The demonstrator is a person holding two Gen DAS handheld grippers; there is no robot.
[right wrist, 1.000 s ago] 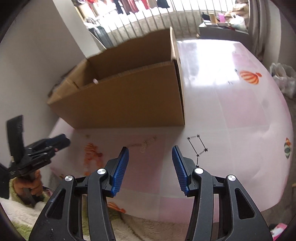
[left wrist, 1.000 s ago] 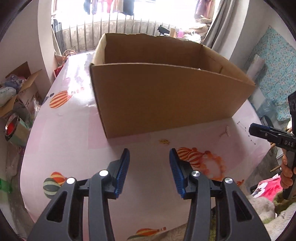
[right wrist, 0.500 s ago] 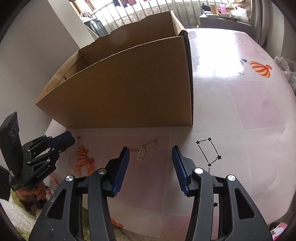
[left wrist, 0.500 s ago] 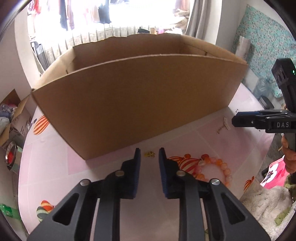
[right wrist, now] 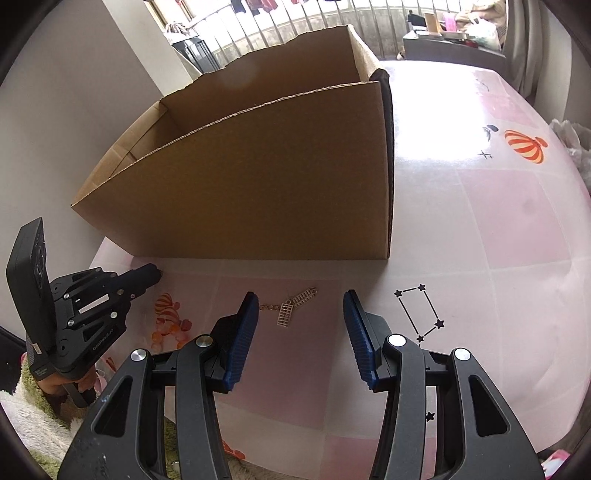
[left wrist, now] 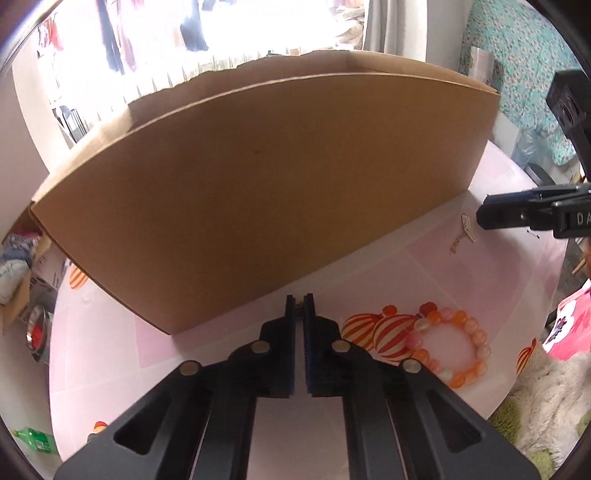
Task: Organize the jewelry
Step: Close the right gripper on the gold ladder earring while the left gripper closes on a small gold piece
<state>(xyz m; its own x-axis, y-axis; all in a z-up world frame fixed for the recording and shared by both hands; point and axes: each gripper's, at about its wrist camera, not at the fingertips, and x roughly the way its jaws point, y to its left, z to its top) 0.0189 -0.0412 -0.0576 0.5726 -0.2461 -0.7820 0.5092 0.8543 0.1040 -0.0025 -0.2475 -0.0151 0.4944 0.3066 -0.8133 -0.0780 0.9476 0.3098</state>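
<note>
Bright daylight pours through a barred window (right wrist: 295,22) behind the pink patterned table (right wrist: 498,221). A white wall (right wrist: 66,110) stands left of the window, a grey curtain (left wrist: 395,29) right of it.

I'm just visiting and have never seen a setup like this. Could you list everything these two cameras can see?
cardboard box: one, brown, open-topped, on the table behind the jewelry
bead bracelet: one, orange and pink, on the tablecloth in front of the box
chain with charm: one, gold-coloured, on the tablecloth ahead of the right hand-held gripper
small piece at left tips: one, barely visible, too hidden to identify
tablecloth: one, pink and white with orange balloon prints
fluffy cloth: one, cream and green, at the table's near edge
left hand-held gripper: one, black with blue pads, shut at the foot of the box
right hand-held gripper: one, black with blue pads, open, empty, above the chain
</note>
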